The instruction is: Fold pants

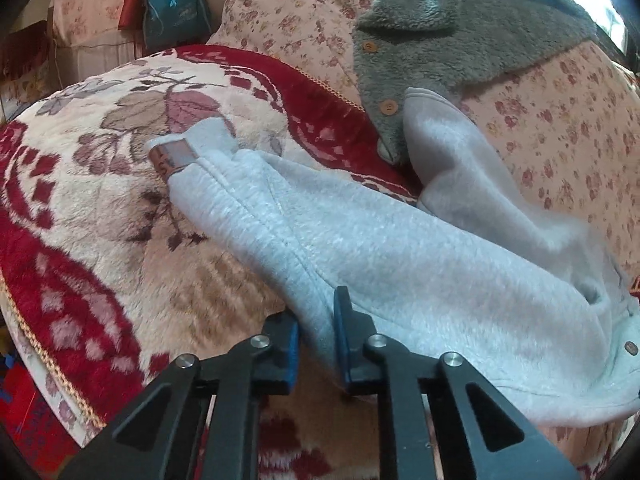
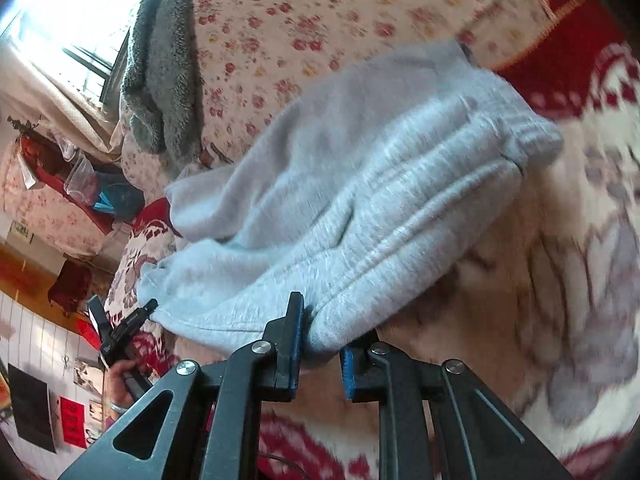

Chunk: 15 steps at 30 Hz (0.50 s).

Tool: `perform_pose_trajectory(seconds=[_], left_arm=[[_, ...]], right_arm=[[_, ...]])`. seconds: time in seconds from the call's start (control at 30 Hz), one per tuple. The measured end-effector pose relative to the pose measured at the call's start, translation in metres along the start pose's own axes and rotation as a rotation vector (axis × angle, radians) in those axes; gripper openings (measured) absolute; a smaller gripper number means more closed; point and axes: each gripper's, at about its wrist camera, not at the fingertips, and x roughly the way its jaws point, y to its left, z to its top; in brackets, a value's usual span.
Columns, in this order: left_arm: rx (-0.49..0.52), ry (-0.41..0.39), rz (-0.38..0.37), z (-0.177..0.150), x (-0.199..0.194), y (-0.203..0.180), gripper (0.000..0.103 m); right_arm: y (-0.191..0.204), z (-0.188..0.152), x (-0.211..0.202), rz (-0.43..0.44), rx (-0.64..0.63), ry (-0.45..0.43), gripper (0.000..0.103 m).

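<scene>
Light grey fleece pants (image 1: 400,248) lie across a red and cream floral blanket (image 1: 100,200) on a bed. My left gripper (image 1: 318,328) is shut on the pants' edge, cloth pinched between its blue pads. A brown label (image 1: 170,156) shows at the far end of the cloth. In the right wrist view the pants (image 2: 360,184) hang lifted and bunched. My right gripper (image 2: 322,344) is shut on a fold of them. The left gripper (image 2: 128,328) shows there at the cloth's far left corner, held by a hand.
A grey fleece jacket (image 1: 440,40) with wooden buttons lies on a floral quilt (image 1: 560,128) behind the pants. Pillows and a blue bag (image 1: 172,8) sit at the back. A bright window (image 2: 60,8) is beyond the bed, with shelves and a wall at left.
</scene>
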Motion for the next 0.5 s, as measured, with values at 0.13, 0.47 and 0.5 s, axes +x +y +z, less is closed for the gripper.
perform_pose_trajectory(seconds=[0.13,0.47,0.5], left_arm=[[0.006,0.000,-0.009,-0.012,-0.013,0.004,0.014],[-0.011,0.039,-0.038,-0.043,-0.026,0.023,0.014],[-0.022,0.049,-0.036,-0.043,-0.025,0.023,0.015]], right_arm=[[-0.016,-0.028,-0.007,-0.001,0.044,0.001,0.013],[-0.013,-0.080,-0.023,-0.044,-0.019,0.038,0.001],[-0.027,-0.079,-0.025,-0.037,0.053,0.007,0.002]])
